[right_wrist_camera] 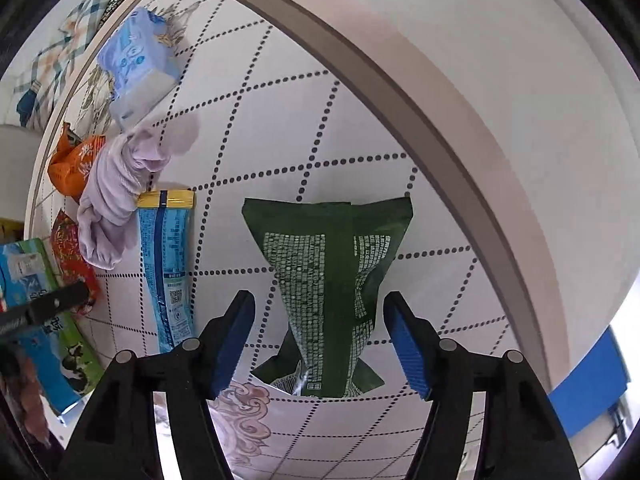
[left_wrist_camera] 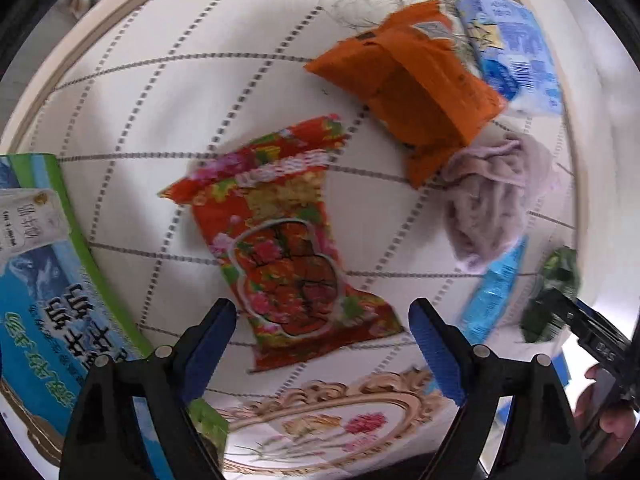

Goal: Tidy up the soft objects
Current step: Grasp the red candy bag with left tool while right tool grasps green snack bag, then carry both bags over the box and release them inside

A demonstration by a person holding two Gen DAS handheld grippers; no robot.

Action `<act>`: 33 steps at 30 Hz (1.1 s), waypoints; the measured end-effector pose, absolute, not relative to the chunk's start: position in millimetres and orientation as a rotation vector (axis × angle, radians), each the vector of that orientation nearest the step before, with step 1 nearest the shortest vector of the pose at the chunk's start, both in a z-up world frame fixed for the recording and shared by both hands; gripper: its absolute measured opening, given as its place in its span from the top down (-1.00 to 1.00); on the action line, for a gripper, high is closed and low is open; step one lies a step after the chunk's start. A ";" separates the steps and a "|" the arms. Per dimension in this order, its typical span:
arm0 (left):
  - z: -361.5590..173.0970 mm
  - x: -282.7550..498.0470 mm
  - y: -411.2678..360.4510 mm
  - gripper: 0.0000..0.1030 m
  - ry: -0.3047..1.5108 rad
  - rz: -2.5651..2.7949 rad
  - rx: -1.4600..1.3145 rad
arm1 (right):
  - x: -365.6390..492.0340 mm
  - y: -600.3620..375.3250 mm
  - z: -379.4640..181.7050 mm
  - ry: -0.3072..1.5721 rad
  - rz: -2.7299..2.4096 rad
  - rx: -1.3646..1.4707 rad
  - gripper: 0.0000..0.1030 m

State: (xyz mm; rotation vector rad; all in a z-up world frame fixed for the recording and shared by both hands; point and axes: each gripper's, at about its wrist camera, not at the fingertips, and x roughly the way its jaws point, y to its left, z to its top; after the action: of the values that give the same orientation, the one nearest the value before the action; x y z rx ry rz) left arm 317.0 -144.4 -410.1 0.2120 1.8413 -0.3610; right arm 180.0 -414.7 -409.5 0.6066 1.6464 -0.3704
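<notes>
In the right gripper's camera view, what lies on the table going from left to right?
Milk carton → red floral packet → lilac cloth → blue sachet with a yellow end → dark green pouch.

Left tongs (left_wrist_camera: 322, 344) and right tongs (right_wrist_camera: 320, 338) are both pointing steeply downward, jaws standing apart, blue pads (left_wrist_camera: 212, 340) gripping nothing.
</notes>
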 end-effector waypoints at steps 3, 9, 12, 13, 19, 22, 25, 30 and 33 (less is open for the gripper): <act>-413.7 317.5 -134.6 -0.70 1.844 -0.321 0.153 | 172.6 -418.8 -417.0 1.634 -0.376 0.646 -0.34; -421.0 324.3 -126.9 -0.53 1.828 -0.255 0.086 | 152.5 -433.7 -429.9 1.642 -0.377 0.633 0.06; -417.1 318.4 -134.9 0.11 1.767 -0.223 0.200 | 148.0 -434.8 -428.4 1.628 -0.368 0.627 0.21; -414.5 313.3 -136.5 0.14 1.755 -0.227 0.208 | 149.0 -434.3 -427.4 1.628 -0.366 0.624 0.25; -392.0 281.5 -131.0 0.16 1.700 -0.225 0.167 | 148.1 -425.8 -404.2 1.594 -0.360 0.582 0.36; -367.5 266.7 -123.6 0.16 1.648 -0.240 0.131 | 148.0 -421.5 -376.9 1.557 -0.331 0.563 0.36; -329.8 247.5 -105.1 0.16 1.587 -0.270 0.049 | 149.1 -408.0 -343.5 1.521 -0.269 0.536 0.37; -243.0 253.6 -67.0 0.16 1.449 -0.309 -0.054 | 167.5 -346.4 -274.8 1.459 -0.098 0.455 0.37; -202.4 258.3 -33.6 0.16 1.382 -0.304 -0.088 | 195.0 -309.3 -232.0 1.435 0.004 0.440 0.37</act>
State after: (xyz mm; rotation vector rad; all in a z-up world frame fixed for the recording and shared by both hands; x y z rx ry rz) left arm 258.3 -33.6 -202.4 -0.0876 1.3824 -0.3041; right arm 195.0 -309.3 -232.0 0.4395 1.4348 0.0042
